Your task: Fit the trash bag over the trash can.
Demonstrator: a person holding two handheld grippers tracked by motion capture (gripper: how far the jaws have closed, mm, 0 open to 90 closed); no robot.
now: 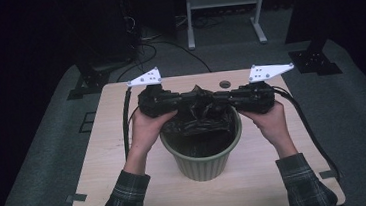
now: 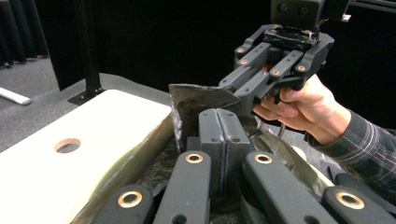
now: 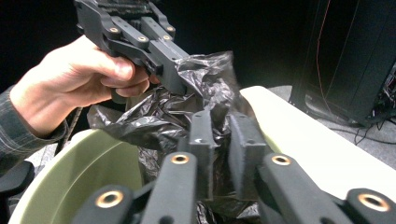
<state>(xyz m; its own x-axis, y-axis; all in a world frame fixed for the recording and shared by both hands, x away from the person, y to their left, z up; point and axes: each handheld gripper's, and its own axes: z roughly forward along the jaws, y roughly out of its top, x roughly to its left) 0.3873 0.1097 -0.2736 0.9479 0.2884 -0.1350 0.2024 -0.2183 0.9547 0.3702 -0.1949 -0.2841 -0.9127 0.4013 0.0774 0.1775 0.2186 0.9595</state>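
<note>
Both claws clamped on black bag over green bin

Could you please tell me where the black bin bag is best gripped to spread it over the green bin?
Probably by the black bin bag's raised upper edge, coming from above at opposite sides. The film stands crumpled above the green bin's rim, so thin folds are free to pinch, as the left hand-held gripper and right hand-held gripper do.

Black plastic bin bag: crinkled, glossy, thin; top edge lifted above far rim of ribbed green waste bin, rest sagging inside. Bin upright, round, mid-table, near front edge.
</note>
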